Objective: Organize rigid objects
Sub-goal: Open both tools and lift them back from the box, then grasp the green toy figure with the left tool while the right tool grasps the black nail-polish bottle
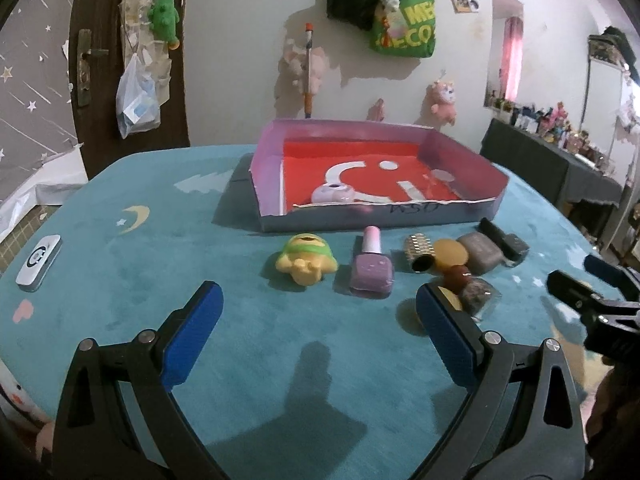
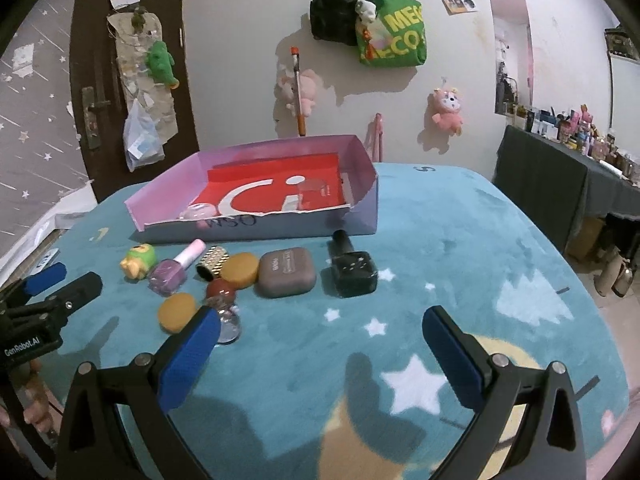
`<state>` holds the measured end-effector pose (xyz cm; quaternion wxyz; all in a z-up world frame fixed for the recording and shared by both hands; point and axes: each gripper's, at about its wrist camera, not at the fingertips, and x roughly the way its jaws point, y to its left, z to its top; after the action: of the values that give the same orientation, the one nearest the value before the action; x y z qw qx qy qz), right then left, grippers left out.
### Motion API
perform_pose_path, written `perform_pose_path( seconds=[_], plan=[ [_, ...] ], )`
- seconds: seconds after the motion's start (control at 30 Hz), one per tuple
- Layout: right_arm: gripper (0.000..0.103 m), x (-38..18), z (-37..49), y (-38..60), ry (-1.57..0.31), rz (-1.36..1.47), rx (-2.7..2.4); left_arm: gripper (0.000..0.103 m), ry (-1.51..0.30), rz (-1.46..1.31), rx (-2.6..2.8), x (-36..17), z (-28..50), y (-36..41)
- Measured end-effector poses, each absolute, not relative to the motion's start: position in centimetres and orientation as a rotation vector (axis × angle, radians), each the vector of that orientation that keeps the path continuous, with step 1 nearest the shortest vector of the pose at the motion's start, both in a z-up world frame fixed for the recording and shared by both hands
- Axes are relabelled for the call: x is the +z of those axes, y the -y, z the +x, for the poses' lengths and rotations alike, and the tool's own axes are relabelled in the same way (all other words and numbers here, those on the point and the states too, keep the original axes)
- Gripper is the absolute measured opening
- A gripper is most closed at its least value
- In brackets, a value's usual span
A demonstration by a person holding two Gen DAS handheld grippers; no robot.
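Small rigid objects lie in a row on the teal cloth (image 2: 440, 240) before the box (image 2: 360, 184); inside it only a pale round item (image 1: 334, 194), partly hidden by the torn wall; left gripper (image 1: 318, 304) and right gripper (image 2: 320, 328) are both wide, empty.

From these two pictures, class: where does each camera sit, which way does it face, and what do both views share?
Left wrist: sits behind the open left gripper, faces the yellow toy and purple bottle; the right gripper shows at its right edge.
Right wrist: sits behind the open right gripper, faces the black bottle; the left gripper shows at its left edge.
Shared: the tray, the same row of objects.
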<state>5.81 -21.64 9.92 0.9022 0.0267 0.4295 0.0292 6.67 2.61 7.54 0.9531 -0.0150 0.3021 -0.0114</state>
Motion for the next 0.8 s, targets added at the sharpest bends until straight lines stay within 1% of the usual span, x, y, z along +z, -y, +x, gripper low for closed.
perform_pose_path(
  seconds=[0.4, 0.63, 0.7, 0.77, 0.8],
  plan=[
    [0.103, 7.8, 10.5, 23.5, -1.011, 0.028, -0.020, 0.099, -0.670, 0.049, 0.018, 8.0, 10.9, -2.6],
    [0.103, 6.5, 13.2, 24.6, -1.083, 0.022, -0.042, 0.098, -0.754, 0.025, 0.022, 7.1, 13.9, -3.6],
    [0.101, 6.0, 13.6, 24.6, -1.100, 0.012, -0.043, 0.098, -0.774, 0.017, 0.019, 6.8, 14.6, -3.9],
    [0.097, 5.5, 14.1, 24.7, -1.119, 0.007, -0.040, 0.098, -0.793, 0.010, 0.015, 6.5, 15.2, -4.2],
    [0.096, 5.2, 14.3, 24.7, -1.131, 0.004, -0.038, 0.096, -0.800, 0.008, 0.012, 6.4, 15.6, -4.3]
  ],
)
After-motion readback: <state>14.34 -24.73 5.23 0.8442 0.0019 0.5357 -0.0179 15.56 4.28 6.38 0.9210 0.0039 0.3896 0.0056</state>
